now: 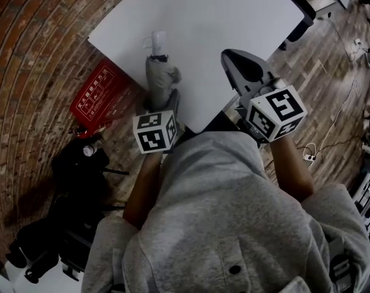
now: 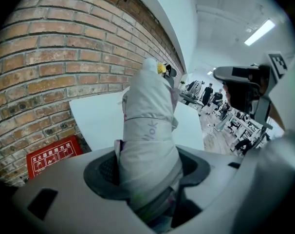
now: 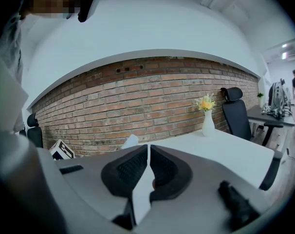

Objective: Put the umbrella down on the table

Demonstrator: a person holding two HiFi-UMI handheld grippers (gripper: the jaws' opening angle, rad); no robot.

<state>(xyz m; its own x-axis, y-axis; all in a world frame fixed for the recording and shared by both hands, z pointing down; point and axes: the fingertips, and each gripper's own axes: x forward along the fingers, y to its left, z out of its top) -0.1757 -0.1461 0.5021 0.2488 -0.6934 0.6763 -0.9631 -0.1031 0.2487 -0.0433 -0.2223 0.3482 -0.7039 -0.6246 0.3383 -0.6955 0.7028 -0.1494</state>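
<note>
A folded pale grey umbrella [image 1: 160,75] stands tilted over the near left part of the white table [image 1: 234,17]. My left gripper [image 1: 163,102] is shut on its lower part. In the left gripper view the umbrella [image 2: 150,130] fills the space between the jaws, and both pads press on its wrapped cloth; the left gripper [image 2: 147,172] points down toward the table. My right gripper [image 1: 243,63] hovers over the table's near edge to the right, apart from the umbrella. In its own view the right gripper [image 3: 148,147] is shut with nothing between the pads.
A white vase [image 1: 157,40] with yellow flowers [image 3: 206,103] stands on the table just beyond the umbrella. A red sign [image 1: 99,93] leans on the brick wall at the left. Black bags [image 1: 81,163] lie on the floor. A black office chair [image 3: 235,113] stands at the table's far end.
</note>
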